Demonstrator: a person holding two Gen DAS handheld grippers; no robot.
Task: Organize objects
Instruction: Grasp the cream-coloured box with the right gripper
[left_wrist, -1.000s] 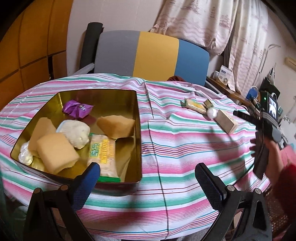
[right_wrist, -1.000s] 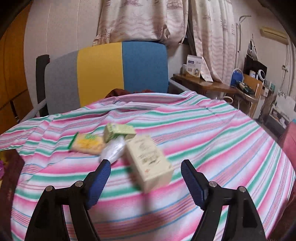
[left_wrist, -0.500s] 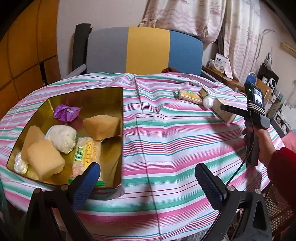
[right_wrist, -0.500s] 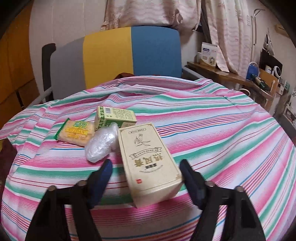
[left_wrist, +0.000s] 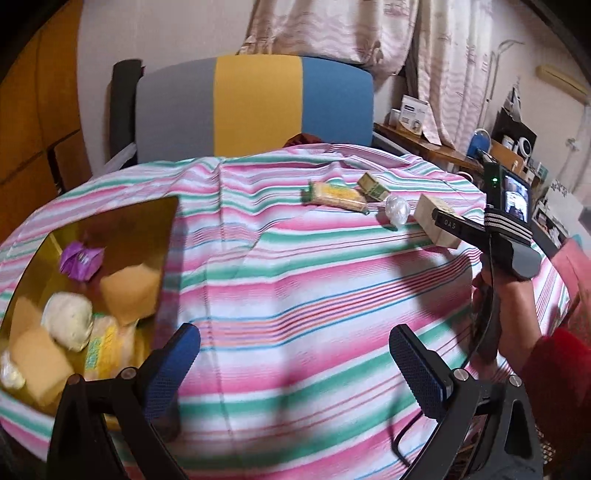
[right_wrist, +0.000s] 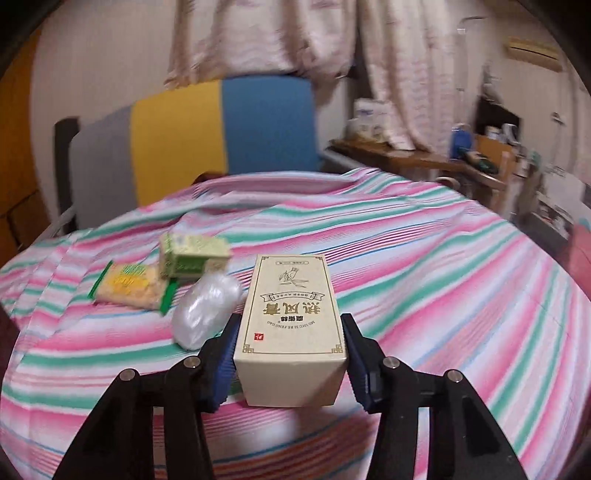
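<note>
- Fingers of the right gripper (right_wrist: 290, 363) stood on both sides of the box (right_wrist: 291, 325), at its near end, and the jaws were closing on it. The blue pads (right_wrist: 225, 362) looked very near to the long sides or just touching them; a firm press could not be confirmed.
- The box lay flat on the striped cloth (right_wrist: 443, 280), its printed face up, its long axis pointing away from the gripper.
- It looked like thin cream carton, so probably light and stiff at the edges, but the walls could bend in under strong pressure. I judged the two long sides near the end a reasonable place to hold; a grip closer to the middle would keep it more level when lifted.
- Just beside the box on its left lay a clear plastic bundle (right_wrist: 207, 310), soft and shiny, probably slippery.
- Further left were a yellow snack packet (right_wrist: 129, 290) and a small green box (right_wrist: 192, 251), close together.
- The left gripper (left_wrist: 295, 365) hung over the cloth with its fingers wide apart and nothing between them.
- At its left stood the gold tin (left_wrist: 162, 229), already holding sponge-like blocks, a purple wrapper and other snacks.
</note>
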